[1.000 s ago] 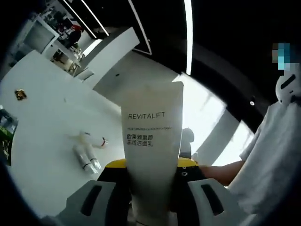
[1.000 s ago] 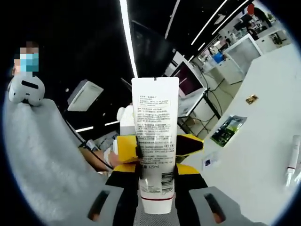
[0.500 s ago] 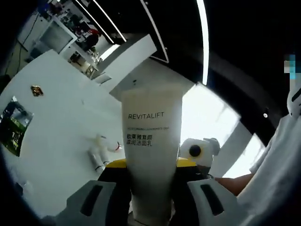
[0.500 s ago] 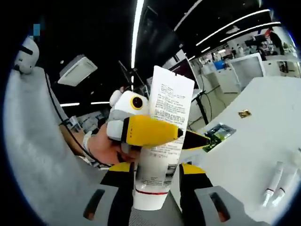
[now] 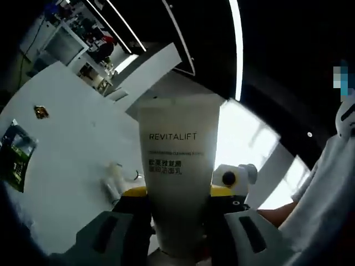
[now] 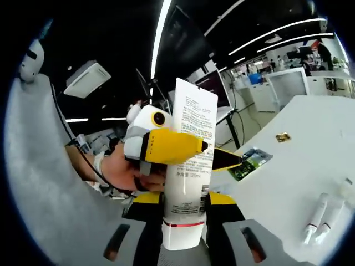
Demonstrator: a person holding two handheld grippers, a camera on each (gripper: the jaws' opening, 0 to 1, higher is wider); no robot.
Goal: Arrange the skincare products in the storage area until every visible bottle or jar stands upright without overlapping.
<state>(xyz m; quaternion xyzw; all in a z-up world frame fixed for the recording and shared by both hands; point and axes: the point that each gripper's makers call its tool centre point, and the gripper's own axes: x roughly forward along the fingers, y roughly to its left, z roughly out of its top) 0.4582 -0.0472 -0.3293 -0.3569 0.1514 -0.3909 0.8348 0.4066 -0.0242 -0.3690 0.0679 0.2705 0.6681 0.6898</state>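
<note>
White REVITALIFT tube [image 5: 176,172]: standing between both grippers above the desk [image 5: 61,144]. Left gripper [image 5: 177,221] and right gripper [image 6: 184,213] are each clamping its lower body. Two small tubes [image 6: 323,217] are lying side by side on the desk.

Tube [image 5: 176,177] between both tools' jaws; two small tubes [image 6: 320,217] lying on table [image 6: 288,172].
</note>
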